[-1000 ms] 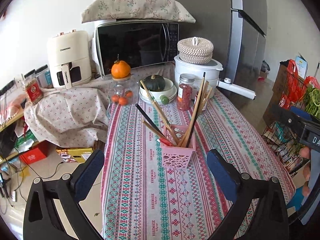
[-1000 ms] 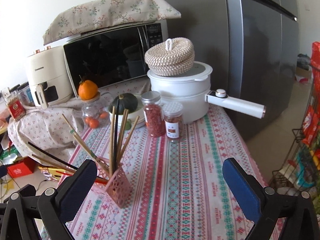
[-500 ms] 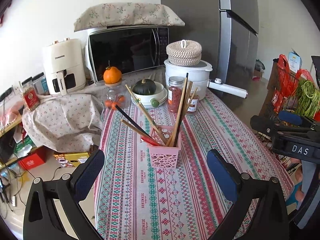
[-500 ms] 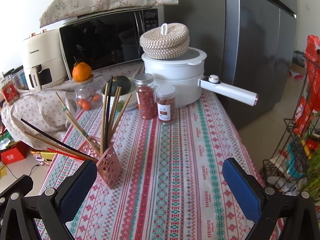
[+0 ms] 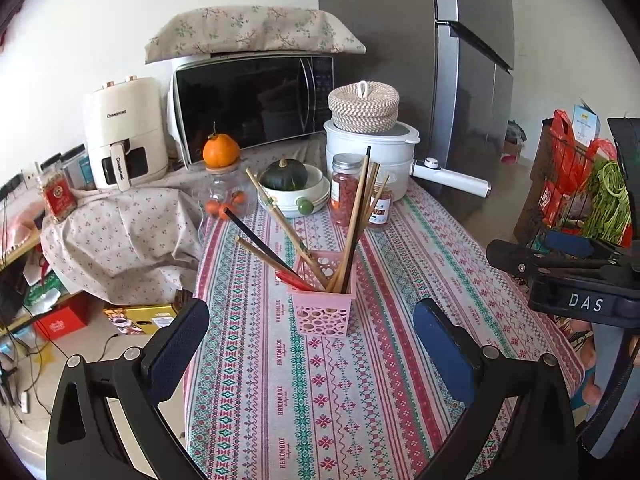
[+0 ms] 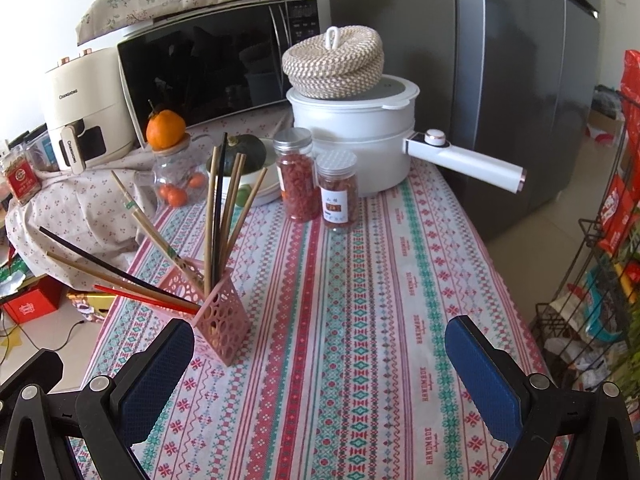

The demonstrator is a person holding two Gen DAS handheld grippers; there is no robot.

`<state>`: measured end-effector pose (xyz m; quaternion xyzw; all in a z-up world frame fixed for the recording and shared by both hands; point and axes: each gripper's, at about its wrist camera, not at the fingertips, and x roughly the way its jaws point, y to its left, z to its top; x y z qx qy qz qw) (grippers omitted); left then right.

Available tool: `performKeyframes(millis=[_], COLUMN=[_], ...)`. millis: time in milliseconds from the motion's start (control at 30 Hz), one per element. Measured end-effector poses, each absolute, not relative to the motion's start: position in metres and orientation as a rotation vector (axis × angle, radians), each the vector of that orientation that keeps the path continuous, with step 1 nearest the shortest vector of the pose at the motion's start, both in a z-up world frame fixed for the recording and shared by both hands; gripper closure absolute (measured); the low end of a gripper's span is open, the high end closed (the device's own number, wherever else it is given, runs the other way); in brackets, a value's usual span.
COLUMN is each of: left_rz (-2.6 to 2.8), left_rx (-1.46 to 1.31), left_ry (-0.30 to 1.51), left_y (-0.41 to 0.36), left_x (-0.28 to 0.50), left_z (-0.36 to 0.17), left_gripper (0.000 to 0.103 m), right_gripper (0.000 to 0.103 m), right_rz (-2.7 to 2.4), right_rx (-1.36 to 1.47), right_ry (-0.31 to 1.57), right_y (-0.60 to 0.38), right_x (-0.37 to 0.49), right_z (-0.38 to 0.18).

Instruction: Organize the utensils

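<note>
Both grippers are hanging over the near end of the table [image 6: 400, 320] right now, and neither is carrying anything. The left gripper [image 5: 312, 354] is sitting with its blue pads spread wide, nothing between them, lined up on the pink holder [image 5: 323, 294], which is standing near the middle of the tablecloth, a little toward the table's left edge. The right gripper [image 6: 320, 364] is gaping just as wide, empty too, with the holder just off its left pad.

The chopsticks [image 6: 218, 208] are all in the holder, so the gathering looks done; the step in hand, I'd say, is squaring them up or pulling away. The holder is splitting them in two bunches: one standing near upright, one fanning low out toward the left edge. Tidying would call for closing on the leaning ones and tipping them upright without toppling the light holder.

Counting: one holder; around five upright sticks and roughly five leaning, one of them red, though they're overlapping, so that tally is only probable. Behind, toward the far edge, two spice jars [image 6: 316, 176] are standing side by side in front of one white pot [image 6: 352, 120]
</note>
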<state>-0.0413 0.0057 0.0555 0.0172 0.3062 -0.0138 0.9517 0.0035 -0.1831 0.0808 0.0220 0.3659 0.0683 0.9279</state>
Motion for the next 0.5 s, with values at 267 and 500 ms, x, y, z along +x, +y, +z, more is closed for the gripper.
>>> performKeyframes(millis=[267,500], left_rz=[-0.03,-0.03], left_rx=[0.038,0.038], left_ry=[0.626,0.625], left_y=[0.0049,0.0042], left_x=[-0.0412,-0.0418], left_z=[0.0547,0.0538], left_gripper=[0.0,0.0], right_gripper=[0.0,0.0], right_rz=[0.145,0.148], right_rx=[0.051,0.057], right_ry=[0.76,0.77], right_y=[-0.1826,-0.1829], right_x=[0.0043,0.0053], right_z=[0.0795,0.0776])
